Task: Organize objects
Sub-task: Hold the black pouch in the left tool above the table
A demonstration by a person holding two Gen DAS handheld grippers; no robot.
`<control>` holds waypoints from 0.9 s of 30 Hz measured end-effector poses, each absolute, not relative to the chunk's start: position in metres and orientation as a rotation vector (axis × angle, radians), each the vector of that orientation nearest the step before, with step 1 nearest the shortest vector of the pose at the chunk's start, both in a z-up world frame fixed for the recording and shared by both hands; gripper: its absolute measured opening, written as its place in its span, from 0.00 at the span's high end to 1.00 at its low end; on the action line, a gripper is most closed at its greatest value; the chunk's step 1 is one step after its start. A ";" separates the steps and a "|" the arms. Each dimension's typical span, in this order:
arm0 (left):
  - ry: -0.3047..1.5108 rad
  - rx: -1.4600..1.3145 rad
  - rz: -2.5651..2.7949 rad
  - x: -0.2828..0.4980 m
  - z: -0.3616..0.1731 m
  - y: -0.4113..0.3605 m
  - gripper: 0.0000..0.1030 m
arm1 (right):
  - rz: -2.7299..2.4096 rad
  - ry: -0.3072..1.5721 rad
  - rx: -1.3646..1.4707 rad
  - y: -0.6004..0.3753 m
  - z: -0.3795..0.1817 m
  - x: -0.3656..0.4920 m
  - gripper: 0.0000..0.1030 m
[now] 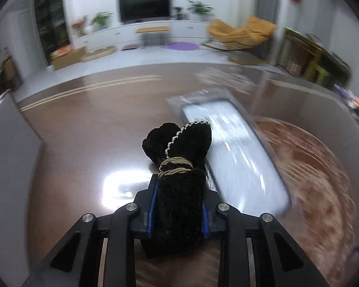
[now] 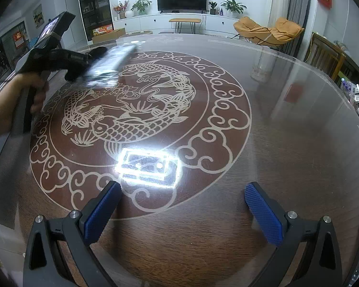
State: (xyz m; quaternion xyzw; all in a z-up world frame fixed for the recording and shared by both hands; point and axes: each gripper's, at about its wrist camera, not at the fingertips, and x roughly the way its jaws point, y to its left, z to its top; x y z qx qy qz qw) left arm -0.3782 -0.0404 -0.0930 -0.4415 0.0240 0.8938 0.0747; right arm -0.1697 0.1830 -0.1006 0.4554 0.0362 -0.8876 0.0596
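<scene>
The left gripper (image 1: 179,212) sits at the lower centre of its view, jaws clamped tight. The right gripper (image 2: 183,211) spreads wide at the bottom of its view, and a hand (image 2: 33,93) grips a handle at the left edge.

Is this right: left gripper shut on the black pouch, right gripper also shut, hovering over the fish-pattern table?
Not quite. The right gripper is open with nothing between its fingers, as the right wrist view shows. The left gripper is indeed shut on the black pouch, above the fish-pattern table.

Both views are evenly bright under indoor ceiling light. A white rectangular glare patch (image 2: 148,167) lies near the table's (image 2: 287,155) front edge, and a second one (image 1: 124,186) appears in the left wrist view. That view is heavily motion-smeared toward its right. Fisheye bending curves the table's edges, and each picture's 4 corners are black.
</scene>
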 end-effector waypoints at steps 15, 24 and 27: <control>0.000 -1.468 2.866 -0.275 -0.100 -0.090 0.19 | -2.687 0.109 1.379 0.183 -0.101 -0.169 0.00; -0.067 -1.479 2.873 -0.282 -0.110 -0.102 0.00 | -2.688 0.109 1.378 0.183 -0.101 -0.170 0.00; -0.067 -1.482 2.871 -0.281 -0.110 -0.103 0.00 | -2.688 0.109 1.378 0.183 -0.101 -0.170 0.00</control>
